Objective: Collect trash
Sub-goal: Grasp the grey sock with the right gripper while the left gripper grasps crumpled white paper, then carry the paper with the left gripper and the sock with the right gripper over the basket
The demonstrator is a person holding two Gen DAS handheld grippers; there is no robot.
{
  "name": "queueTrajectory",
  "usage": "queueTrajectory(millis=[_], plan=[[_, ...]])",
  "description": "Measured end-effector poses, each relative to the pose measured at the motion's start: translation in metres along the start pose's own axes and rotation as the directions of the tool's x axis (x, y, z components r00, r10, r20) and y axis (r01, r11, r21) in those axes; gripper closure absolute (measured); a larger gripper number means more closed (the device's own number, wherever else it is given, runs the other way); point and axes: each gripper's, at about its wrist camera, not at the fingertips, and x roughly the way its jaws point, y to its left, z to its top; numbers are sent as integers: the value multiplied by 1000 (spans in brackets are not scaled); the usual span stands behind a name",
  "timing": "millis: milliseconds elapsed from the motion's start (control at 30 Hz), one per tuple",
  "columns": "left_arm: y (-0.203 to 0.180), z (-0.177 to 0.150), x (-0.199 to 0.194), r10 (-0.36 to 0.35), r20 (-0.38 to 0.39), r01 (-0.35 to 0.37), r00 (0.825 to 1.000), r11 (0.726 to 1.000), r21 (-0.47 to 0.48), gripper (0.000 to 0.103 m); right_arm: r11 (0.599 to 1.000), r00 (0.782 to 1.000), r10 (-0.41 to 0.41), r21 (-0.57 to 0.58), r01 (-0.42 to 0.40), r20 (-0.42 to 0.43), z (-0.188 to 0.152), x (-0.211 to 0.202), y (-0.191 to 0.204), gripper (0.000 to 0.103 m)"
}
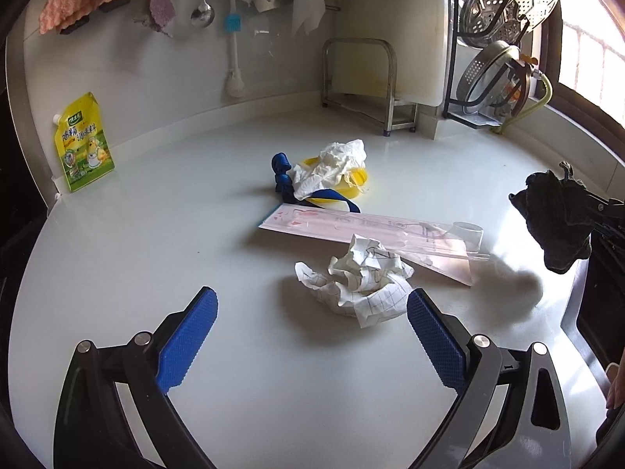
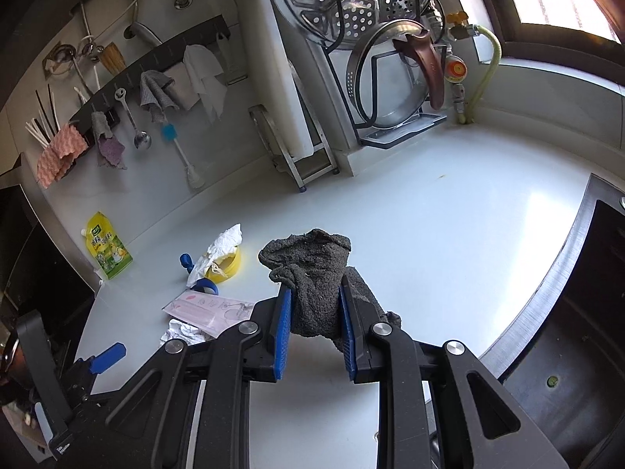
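Observation:
My left gripper (image 1: 310,308) is open and empty, low over the white counter, just short of a crumpled ball of lined paper (image 1: 357,281). Behind the paper lies a flat pink plastic wrapper (image 1: 375,230). Farther back is a yellow dish (image 1: 353,181) with a crumpled white tissue (image 1: 332,166) on it and a blue balloon-like scrap (image 1: 283,174) beside it. My right gripper (image 2: 314,301) is shut on a dark grey rag (image 2: 312,269), held above the counter; the rag also shows in the left wrist view (image 1: 554,221). The trash pile also shows in the right wrist view (image 2: 215,262).
A yellow-green pouch (image 1: 84,144) leans on the back wall at the left. A metal stand (image 1: 363,82) and a rack of steamer trays and lids (image 1: 504,39) stand at the back right. Cloths and utensils hang on the wall. A dark stove or sink edge (image 2: 554,297) borders the counter's right.

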Motion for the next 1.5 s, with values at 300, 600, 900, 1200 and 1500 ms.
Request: queueTrajectory(millis=[300, 600, 900, 1200, 1500], plan=[[-15, 8, 23, 0, -72, 1, 997, 1000, 15, 7, 1000, 1000, 11, 0, -11, -11, -2, 2, 2, 81], [-22, 17, 40, 17, -115, -14, 993, 1000, 23, 9, 1000, 1000, 19, 2, -19, -17, -2, 3, 1, 81], [-23, 15, 45, -24, -137, 29, 990, 999, 31, 53, 1000, 999, 19, -2, -19, -30, -3, 7, 3, 81], [-16, 5, 24, -32, -93, 35, 995, 999, 31, 59, 1000, 999, 12, -13, -13, -40, -6, 10, 5, 81], [-1, -9, -27, 31, 4, -31, 1000, 998, 57, 59, 995, 1000, -5, -97, 2, -24, -19, 1, 27, 81]])
